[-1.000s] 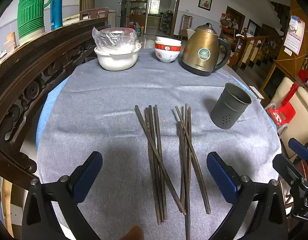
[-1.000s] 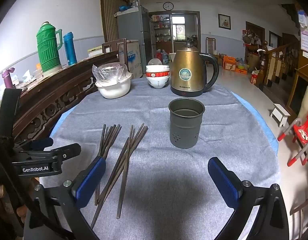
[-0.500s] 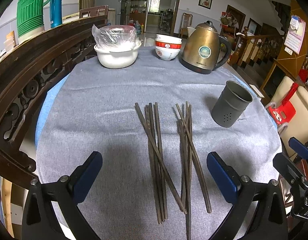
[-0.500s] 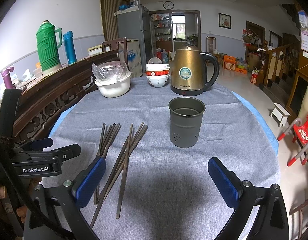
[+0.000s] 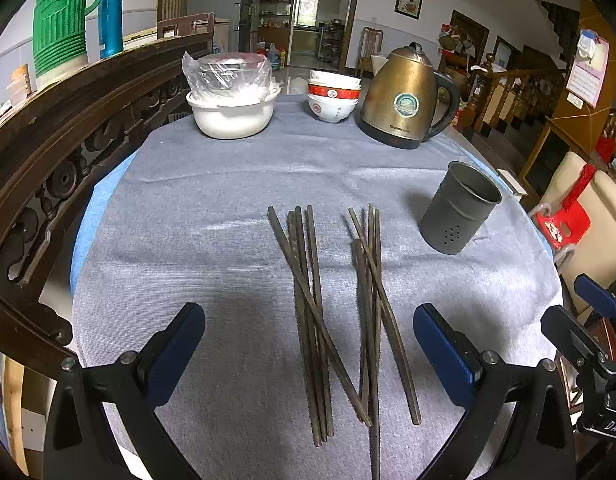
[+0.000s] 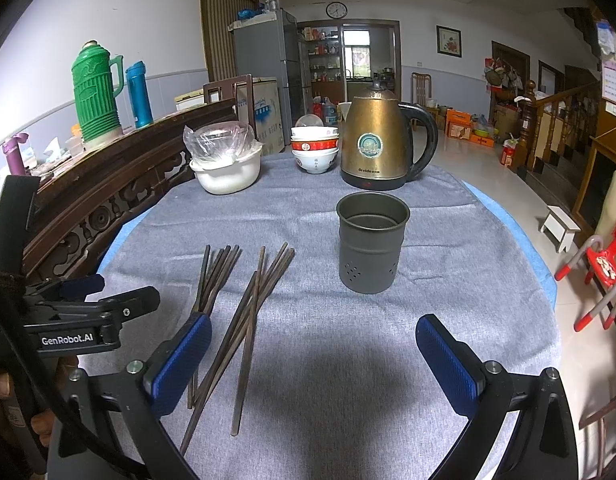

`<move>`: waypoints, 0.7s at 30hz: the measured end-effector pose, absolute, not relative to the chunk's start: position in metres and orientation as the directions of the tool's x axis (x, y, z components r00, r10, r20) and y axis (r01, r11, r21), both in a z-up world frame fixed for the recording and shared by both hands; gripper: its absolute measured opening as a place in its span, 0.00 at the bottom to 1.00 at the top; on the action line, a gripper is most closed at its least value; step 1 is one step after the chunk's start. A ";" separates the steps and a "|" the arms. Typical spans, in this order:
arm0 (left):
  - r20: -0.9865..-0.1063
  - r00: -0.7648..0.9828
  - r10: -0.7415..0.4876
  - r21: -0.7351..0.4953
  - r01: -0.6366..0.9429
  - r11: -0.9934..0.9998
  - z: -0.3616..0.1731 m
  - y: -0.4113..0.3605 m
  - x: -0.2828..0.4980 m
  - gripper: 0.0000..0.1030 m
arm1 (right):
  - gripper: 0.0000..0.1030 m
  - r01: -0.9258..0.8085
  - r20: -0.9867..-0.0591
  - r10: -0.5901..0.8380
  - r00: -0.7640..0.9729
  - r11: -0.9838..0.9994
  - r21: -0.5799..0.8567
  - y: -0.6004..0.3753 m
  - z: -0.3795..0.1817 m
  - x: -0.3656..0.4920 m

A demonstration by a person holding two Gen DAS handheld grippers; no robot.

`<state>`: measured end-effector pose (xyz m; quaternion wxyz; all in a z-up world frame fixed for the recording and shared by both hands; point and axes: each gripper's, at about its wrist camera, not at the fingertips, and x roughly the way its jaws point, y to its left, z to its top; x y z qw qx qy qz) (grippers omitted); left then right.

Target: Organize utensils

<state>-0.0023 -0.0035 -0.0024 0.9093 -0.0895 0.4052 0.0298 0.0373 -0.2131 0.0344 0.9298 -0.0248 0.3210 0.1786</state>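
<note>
Our left gripper [image 5: 308,354] and right gripper [image 6: 312,360] both hang spread wide, holding nothing. The chopsticks [image 5: 336,312] lie just ahead between the left fingers; the cup [image 6: 372,248] stands beyond the right. They look light, stiff and slick, so we'd pinch mid-length.

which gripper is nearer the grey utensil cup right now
Right. The right gripper faces the grey utensil cup, which stands upright just ahead between its open fingers. The left gripper sits over the chopsticks, with the cup off to its right.
</note>
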 end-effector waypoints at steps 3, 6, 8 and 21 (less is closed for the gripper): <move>-0.742 0.671 -0.020 -0.139 -0.124 0.983 -0.002 -0.003 -0.002 1.00 | 1.00 -0.348 -0.606 0.316 0.730 0.935 0.069 -0.213 0.034 0.037; -0.741 0.672 -0.021 -0.138 -0.123 0.983 -0.002 -0.004 -0.002 1.00 | 1.00 -0.348 -0.607 0.316 0.729 0.935 0.069 -0.213 0.034 0.037; -0.739 0.673 -0.028 -0.149 -0.122 0.981 -0.002 -0.003 -0.002 1.00 | 1.00 -0.348 -0.607 0.317 0.729 0.935 0.070 -0.213 0.034 0.037; -0.729 0.685 0.012 -0.122 -0.147 0.982 -0.003 0.007 -0.003 1.00 | 1.00 -0.345 -0.627 0.312 0.714 0.936 0.073 -0.213 0.030 0.039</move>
